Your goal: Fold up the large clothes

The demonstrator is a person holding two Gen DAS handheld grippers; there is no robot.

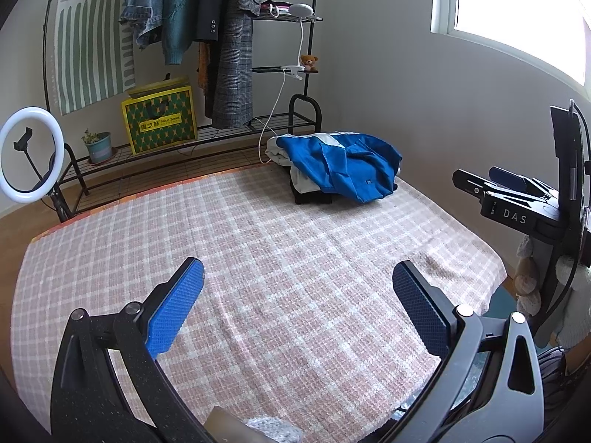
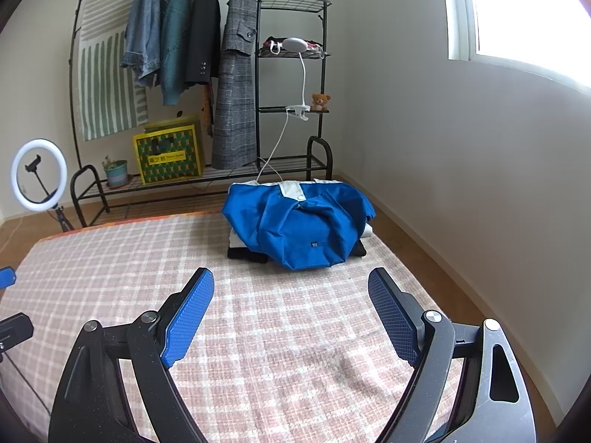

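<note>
A blue garment with white trim (image 1: pixel 347 164) lies crumpled on top of a small pile of folded clothes at the far right corner of the pink checked bed cover (image 1: pixel 258 243). It also shows in the right wrist view (image 2: pixel 299 221), over white and black folded items. My left gripper (image 1: pixel 299 288) is open and empty above the middle of the cover, well short of the pile. My right gripper (image 2: pixel 291 291) is open and empty, closer to the garment. The right gripper's body also shows at the right edge of the left wrist view (image 1: pixel 517 199).
A black clothes rack (image 2: pixel 258 74) with hanging coats stands behind the bed, holding a yellow box (image 2: pixel 168 155), a potted plant (image 2: pixel 115 171) and a clip lamp (image 2: pixel 295 46). A ring light (image 2: pixel 38 175) stands at the left. A wall runs along the right.
</note>
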